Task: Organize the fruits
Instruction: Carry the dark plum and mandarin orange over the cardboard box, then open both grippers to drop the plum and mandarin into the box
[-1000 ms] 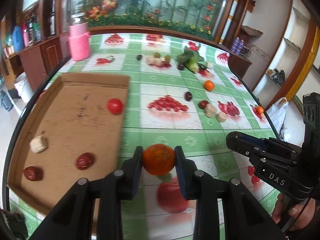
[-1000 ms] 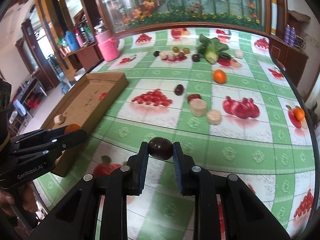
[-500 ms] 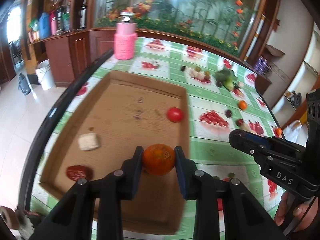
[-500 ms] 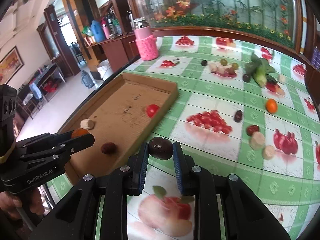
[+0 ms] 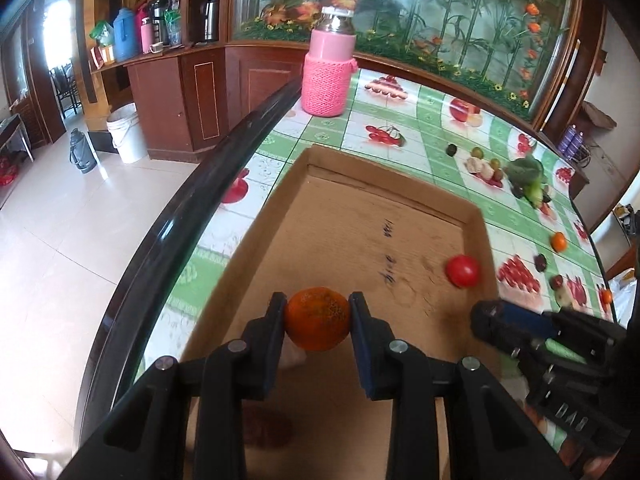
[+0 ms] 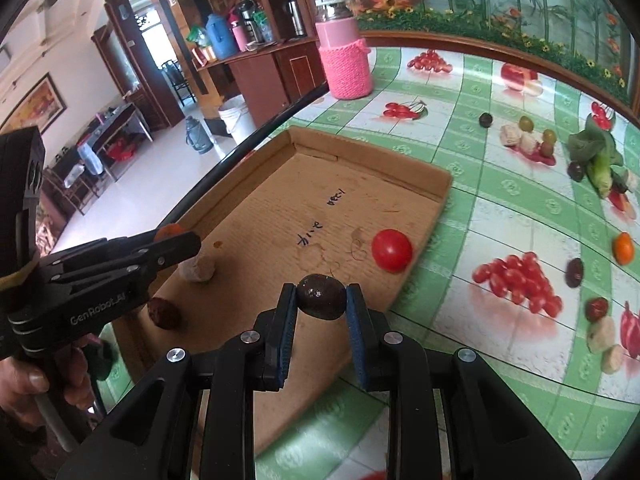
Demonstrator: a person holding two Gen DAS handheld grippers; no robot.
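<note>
Two claws, both loaded, both over the cardboard tray point(image 5: 476, 224). Left gripper point(image 5: 318, 320) clamps an orange point(image 5: 318, 318) between its pads, fruit at the fingertips, above the tray floor near the tray's left wall. Right gripper point(image 6: 321, 298) clamps a dark plum-like fruit point(image 6: 321, 296) the same way, above the tray's near-right part. In the left wrist view the right claw sits low right of the left one, well apart; in the right wrist view the left claw point(image 6: 176, 240) pokes in from the left with a sliver of orange at its tip, a hand point(image 6: 36, 380) on its handle.

Ahead and right of the right claw, on the tray floor: red tomato point(image 6: 391, 250), close to the tray's right wall. Left of that claw: pale chunk point(image 6: 198, 270) and a dark red date-like fruit point(image 6: 163, 312), both in the tray. Pen marks on the cardboard ahead.

Far right of both claws, out on the green fruit-print tablecloth point(image 6: 472, 184): small orange point(image 6: 623, 248), dark fruits, pale chunks, a leafy green vegetable point(image 6: 596, 152). Far ahead: pink knit-covered jar point(image 5: 329, 72).
</note>
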